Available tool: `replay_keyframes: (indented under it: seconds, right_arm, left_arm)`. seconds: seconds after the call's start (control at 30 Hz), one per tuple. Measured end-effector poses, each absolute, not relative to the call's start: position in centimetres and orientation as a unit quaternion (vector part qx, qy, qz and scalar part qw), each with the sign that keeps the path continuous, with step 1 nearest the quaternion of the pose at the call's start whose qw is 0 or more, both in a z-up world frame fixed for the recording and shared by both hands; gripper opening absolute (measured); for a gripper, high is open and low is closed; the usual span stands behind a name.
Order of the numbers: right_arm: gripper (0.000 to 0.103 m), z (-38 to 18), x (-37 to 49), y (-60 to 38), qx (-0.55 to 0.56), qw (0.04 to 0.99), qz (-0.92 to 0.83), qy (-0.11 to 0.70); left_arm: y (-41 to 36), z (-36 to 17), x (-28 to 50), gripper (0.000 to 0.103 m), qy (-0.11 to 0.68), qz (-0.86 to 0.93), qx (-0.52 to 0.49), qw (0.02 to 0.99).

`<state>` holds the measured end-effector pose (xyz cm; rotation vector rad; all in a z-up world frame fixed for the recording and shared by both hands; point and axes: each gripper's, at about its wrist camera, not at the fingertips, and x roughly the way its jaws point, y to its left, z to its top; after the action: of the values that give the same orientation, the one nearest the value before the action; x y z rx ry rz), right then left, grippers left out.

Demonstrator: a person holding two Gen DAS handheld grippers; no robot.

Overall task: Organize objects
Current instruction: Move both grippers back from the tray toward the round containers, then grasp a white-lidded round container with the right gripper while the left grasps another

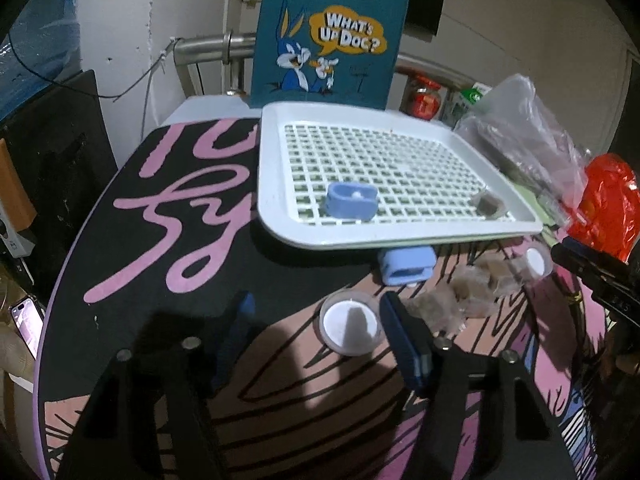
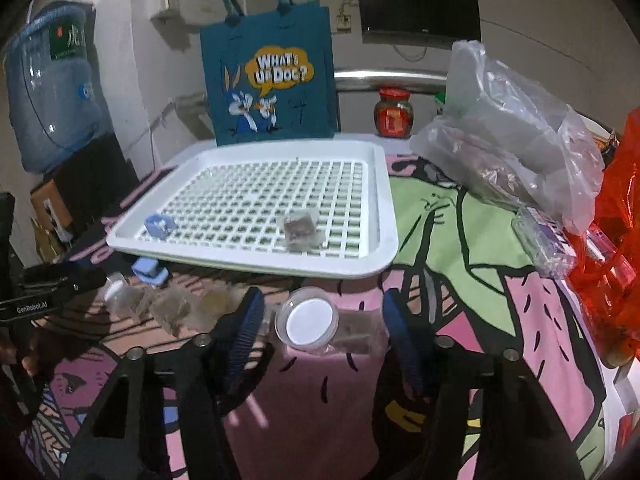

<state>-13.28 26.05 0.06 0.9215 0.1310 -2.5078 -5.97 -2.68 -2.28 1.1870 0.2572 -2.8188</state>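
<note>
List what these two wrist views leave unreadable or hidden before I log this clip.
- Left wrist view: the light blue plastic clip on the table is partly tucked under the white gridded plastic tray; its far end is hidden.
- Right wrist view: contents of the small clear sachet on the tray are blurred brown, unidentifiable.
- Right wrist view: the crumpled clear plastic bag veils whatever is inside.
- Right wrist view: the red plastic bag is cut by the frame edge.

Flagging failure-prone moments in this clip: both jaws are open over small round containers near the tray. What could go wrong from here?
1. The right gripper straddles a round container with a clear packet right beside it; closing might catch both.
2. The tray overhangs a blue clip; reaching for the clip could jolt the tray.
3. The left gripper's container looks smooth and may slip.
</note>
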Motion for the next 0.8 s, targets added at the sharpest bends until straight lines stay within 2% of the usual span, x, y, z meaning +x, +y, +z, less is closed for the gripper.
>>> replay_keyframes:
  seconds: [0.1, 0.17, 0.23, 0.3, 0.33, 0.4, 0.43, 0.47, 0.53, 0.8]
  right_arm:
    - [0.042, -0.7, -13.7, 25.8, 0.354, 0.228, -0.905, 0.053]
    - [0.038, -0.8, -13.9, 25.8, 0.358, 0.226, -0.904, 0.051]
    - [0.032, -1.0, -14.1, 25.8, 0.364, 0.227, -0.902, 0.048]
    - [0.023, -1.2, -14.3, 25.7, 0.371, 0.227, -0.899, 0.048]
    - [0.021, -1.3, -14.4, 25.6, 0.375, 0.226, -0.898, 0.049]
    - [0.011, -1.4, -14.5, 25.5, 0.38, 0.223, -0.896, 0.05]
    - [0.008, -1.4, -14.5, 25.5, 0.381, 0.224, -0.896, 0.051]
    - [0.005, -1.5, -14.5, 25.5, 0.381, 0.223, -0.896, 0.052]
    - [0.004, -1.4, -14.4, 25.5, 0.38, 0.227, -0.895, 0.05]
    - [0.004, -0.2, -12.7, 25.9, 0.337, 0.256, -0.906, 0.032]
  left_arm:
    - [-2.7, -2.5, -6.1, 0.052, 0.085, -0.915, 0.393, 0.035]
    - [-2.7, -2.7, -6.3, 0.048, 0.087, -0.912, 0.399, 0.032]
    - [-2.8, -3.0, -6.6, 0.041, 0.09, -0.909, 0.407, 0.028]
    - [-2.7, -3.2, -6.8, 0.037, 0.092, -0.905, 0.414, 0.024]
    - [-2.7, -3.2, -6.8, 0.033, 0.091, -0.906, 0.413, 0.022]
    - [-2.4, -3.3, -6.9, 0.024, 0.088, -0.905, 0.416, 0.016]
    - [-2.4, -3.3, -6.9, 0.015, 0.087, -0.905, 0.416, 0.015]
    - [-2.4, -3.4, -7.0, 0.01, 0.089, -0.904, 0.418, 0.01]
    - [-2.4, -3.4, -7.0, 0.006, 0.094, -0.904, 0.418, 0.004]
    - [-2.8, -2.5, -5.7, 0.005, 0.106, -0.917, 0.385, 0.003]
